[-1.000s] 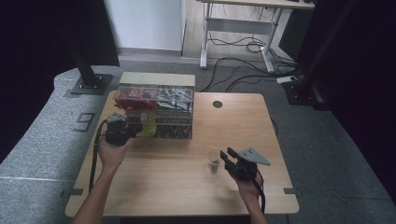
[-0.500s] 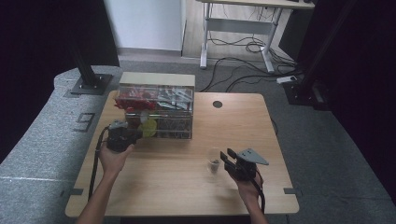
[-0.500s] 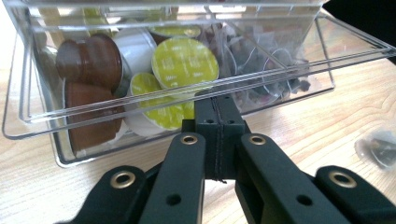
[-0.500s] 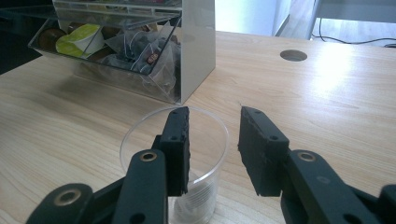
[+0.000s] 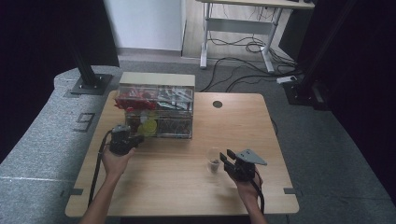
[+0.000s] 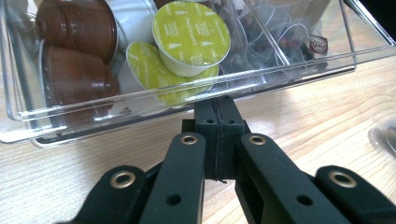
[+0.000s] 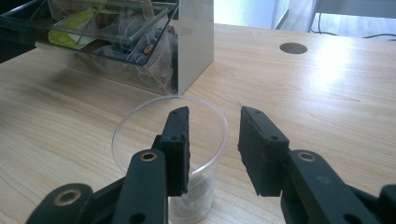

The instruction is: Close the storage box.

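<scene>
Left tool clenched at the drawer front; right tool beside a clear cup.

Lower centre of the left gripper view: the 2 jaws pressed together, nothing between, tips at the clear drawer holding capsules. Right gripper view: jaws parted, 1 over the cup's rim; contact unclear. The cup stands on the worktop.

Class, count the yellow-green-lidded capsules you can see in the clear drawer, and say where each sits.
2. One green-lidded capsule lies on top, lid toward the camera; a second sits below it, against the clear drawer front. Others may be hidden.
</scene>
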Demonstrator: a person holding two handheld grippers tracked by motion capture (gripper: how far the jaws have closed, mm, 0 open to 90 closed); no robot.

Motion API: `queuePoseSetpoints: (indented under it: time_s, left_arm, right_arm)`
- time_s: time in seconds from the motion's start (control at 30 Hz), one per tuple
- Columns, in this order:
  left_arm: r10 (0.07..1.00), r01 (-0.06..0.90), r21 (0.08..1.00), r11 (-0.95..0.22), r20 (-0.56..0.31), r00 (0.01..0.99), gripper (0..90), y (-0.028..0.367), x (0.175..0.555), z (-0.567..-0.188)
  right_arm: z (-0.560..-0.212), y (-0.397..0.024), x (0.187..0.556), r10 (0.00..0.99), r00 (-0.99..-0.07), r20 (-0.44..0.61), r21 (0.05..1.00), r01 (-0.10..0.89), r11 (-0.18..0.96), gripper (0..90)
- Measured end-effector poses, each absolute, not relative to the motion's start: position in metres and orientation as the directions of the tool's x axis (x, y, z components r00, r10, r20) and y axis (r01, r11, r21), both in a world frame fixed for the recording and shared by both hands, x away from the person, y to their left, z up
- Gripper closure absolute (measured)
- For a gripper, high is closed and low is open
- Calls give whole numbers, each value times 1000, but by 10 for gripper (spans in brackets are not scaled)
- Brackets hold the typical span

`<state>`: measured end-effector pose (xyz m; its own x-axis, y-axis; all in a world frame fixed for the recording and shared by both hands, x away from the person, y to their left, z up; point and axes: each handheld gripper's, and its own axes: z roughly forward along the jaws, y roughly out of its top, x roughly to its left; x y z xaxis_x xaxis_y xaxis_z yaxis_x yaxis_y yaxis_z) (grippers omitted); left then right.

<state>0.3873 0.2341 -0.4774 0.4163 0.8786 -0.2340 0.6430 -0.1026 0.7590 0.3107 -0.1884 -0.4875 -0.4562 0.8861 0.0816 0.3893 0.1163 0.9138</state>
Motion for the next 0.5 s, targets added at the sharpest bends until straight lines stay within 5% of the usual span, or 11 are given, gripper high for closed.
queuePoseSetpoints:
  time_s: [0.5]
  left_arm:
    - [882, 672, 732, -112, -238, 406, 900, 234, 392, -494]
  right_arm:
    - [-489, -189, 310, 887, -455, 79, 912, 393, 120, 630]
